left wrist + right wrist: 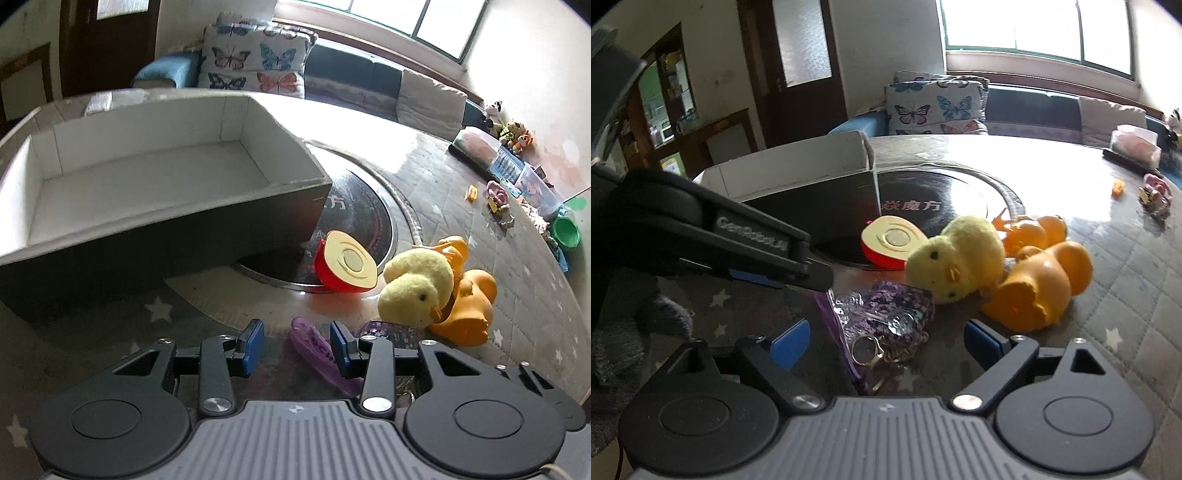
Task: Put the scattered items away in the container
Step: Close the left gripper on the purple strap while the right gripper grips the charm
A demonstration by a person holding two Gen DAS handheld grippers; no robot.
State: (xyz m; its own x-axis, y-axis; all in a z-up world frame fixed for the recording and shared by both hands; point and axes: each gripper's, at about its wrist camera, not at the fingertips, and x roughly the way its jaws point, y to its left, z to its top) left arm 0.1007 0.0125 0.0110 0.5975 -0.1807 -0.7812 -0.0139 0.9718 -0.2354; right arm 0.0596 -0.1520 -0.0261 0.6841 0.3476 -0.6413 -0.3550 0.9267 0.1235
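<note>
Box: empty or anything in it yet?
Empty as far as visible. The box shows bare white floor and walls; only its near inside edge is hidden in the left wrist view.

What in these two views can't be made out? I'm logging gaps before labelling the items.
- Purple strip: near end hidden behind the left tool in the left wrist view.
- Orange toys: partly covered by the yellow plush chick, so their shape is unclear in both views.
- Far small toys: too small to identify.
- Box interior: hidden by its wall in the right wrist view.

box (177, 236): black outside, white inside
plush chick (417, 286): pale yellow
rubber duck (469, 306): orange
apple half (347, 267): red skin, cream face
cushions (255, 62): white, butterfly print
</note>
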